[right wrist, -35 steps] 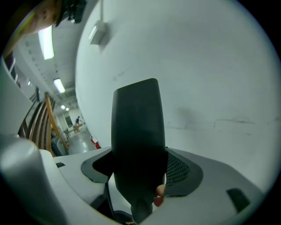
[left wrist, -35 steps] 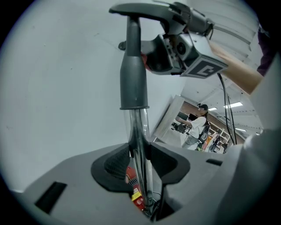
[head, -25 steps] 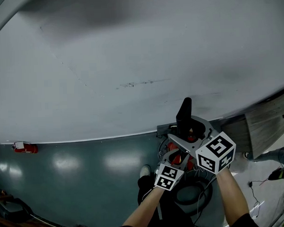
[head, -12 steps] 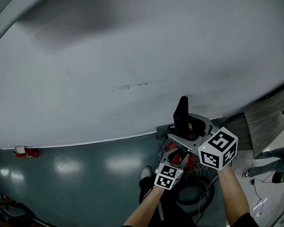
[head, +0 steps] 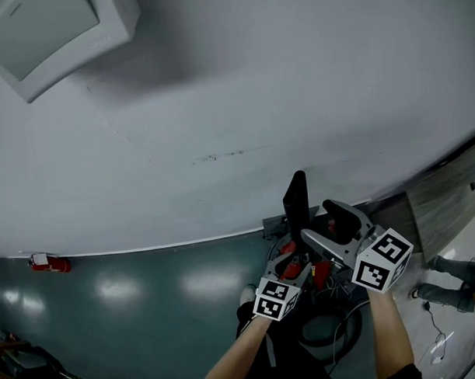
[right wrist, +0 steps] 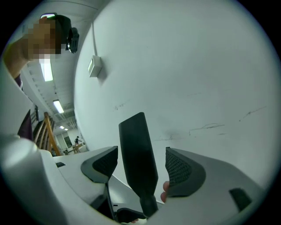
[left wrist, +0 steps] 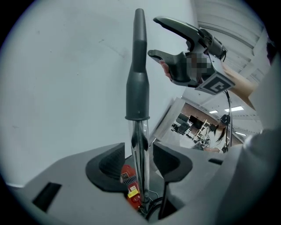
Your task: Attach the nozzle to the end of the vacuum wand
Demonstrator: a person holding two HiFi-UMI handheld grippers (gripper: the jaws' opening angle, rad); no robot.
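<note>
A dark grey crevice nozzle (left wrist: 138, 79) sits upright on the top end of the chrome wand (left wrist: 139, 162). The wand runs up between the jaws of my left gripper (left wrist: 138, 151). Those jaws have just been opening, and a thin gap shows on each side of the wand. My right gripper (left wrist: 153, 37) hangs open to the right of the nozzle tip with nothing in it. In its own view the nozzle (right wrist: 138, 162) stands ahead of the right gripper (right wrist: 141, 154), untouched by either pad. From the head view, the nozzle (head: 294, 198) rises above the left gripper (head: 290, 261), and the right gripper (head: 320, 221) is beside it.
A white wall (head: 219, 108) fills the background, with a white panel (head: 53, 28) at its upper left. The red vacuum body (left wrist: 131, 184) and cables (head: 328, 329) lie below my hands. A small red object (head: 47, 264) sits on the dark floor at left. A person's legs (head: 450, 271) are at right.
My right gripper has come off the nozzle and moved right with its jaws apart. The nozzle stays on the wand. The head view tilted, bringing the white panel into sight.
</note>
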